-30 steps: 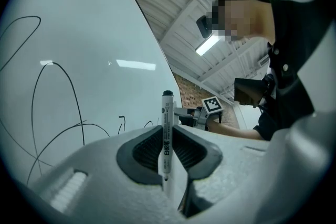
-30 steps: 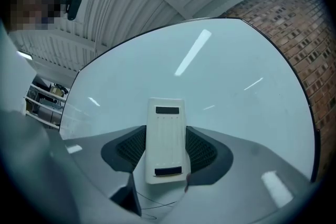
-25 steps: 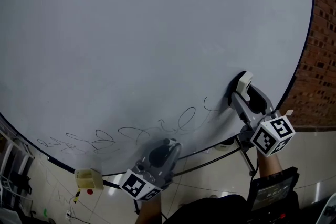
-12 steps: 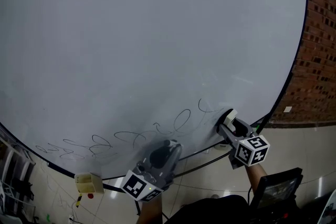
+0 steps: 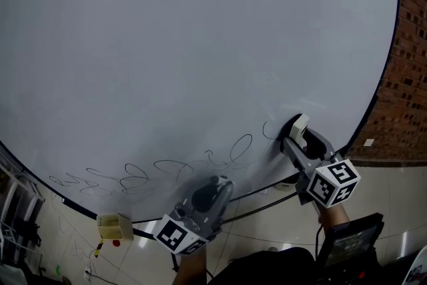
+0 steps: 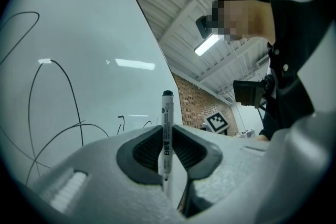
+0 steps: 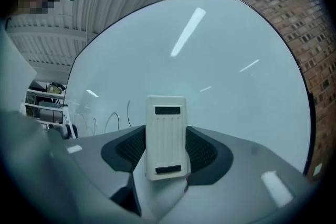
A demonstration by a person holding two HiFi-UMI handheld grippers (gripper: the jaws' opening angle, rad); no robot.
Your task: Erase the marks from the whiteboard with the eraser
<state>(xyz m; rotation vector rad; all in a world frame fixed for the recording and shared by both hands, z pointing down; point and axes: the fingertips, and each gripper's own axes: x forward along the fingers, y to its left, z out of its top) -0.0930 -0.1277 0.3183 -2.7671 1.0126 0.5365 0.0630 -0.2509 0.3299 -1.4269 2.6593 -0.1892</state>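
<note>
Head view: right gripper [image 5: 293, 131] is clamped on a white eraser [image 5: 301, 123] and appears to press it flat on the whiteboard [image 5: 200, 43], likely so the pad face wipes. The thin scribbled marks [image 5: 235, 150] begin just beside the eraser and run off to this gripper's left along the board's lower edge, so most wiping looks undone. Left gripper [image 5: 217, 185] hangs below the board edge, under the marks, seemingly parked clear of the wiping path. A small yellow box [image 5: 112, 227] sits well off to its left, and a brick wall [image 5: 408, 77] lies past the right gripper.

Left gripper view: the jaws pinch a whiteboard marker [image 6: 167, 131] upright, black cap end up and away from the gripper. Barrel print is Chinese, looks like "白板笔", not certain. Pen loops cross the board on the gripper's left. The right gripper's marker cube shows beyond, to the right.

Right gripper view: the eraser [image 7: 166, 134] stands upright between the jaws, held by its long sides with its ribbed back toward the camera. It has two dark slots and no readable label. The marks [image 7: 113, 118] show on the board just left of the eraser.
</note>
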